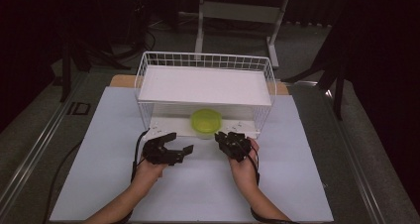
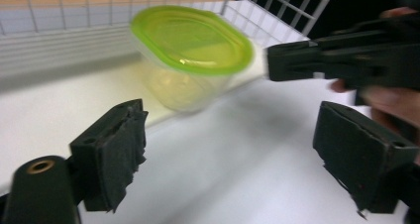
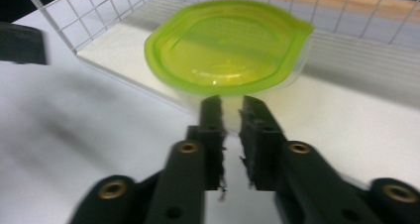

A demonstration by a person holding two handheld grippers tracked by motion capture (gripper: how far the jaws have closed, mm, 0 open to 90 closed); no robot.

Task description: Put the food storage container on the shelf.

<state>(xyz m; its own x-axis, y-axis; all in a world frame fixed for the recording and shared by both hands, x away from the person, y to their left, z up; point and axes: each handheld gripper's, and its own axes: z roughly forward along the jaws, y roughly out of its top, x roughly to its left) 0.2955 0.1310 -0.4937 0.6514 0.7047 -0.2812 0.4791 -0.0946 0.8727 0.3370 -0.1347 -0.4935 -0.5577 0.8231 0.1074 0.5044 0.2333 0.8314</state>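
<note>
Tub (image 1: 206, 123) with green lid sits in white wire rack (image 1: 148, 65). Left gripper (image 1: 179, 145) jaws spread wide. Right gripper (image 1: 221, 136) jaws pressed almost together, empty, near tub.

The high view is dim, with near-black surroundings; only the pale table (image 1: 198, 184) and the white wire rack (image 1: 205, 85) catch light from above, and the rack's shelf shades the space beneath it. Both gripper views are brighter but soft with motion blur. The green lid (image 3: 225, 45) shows a small glare spot and smeared edges.
</note>
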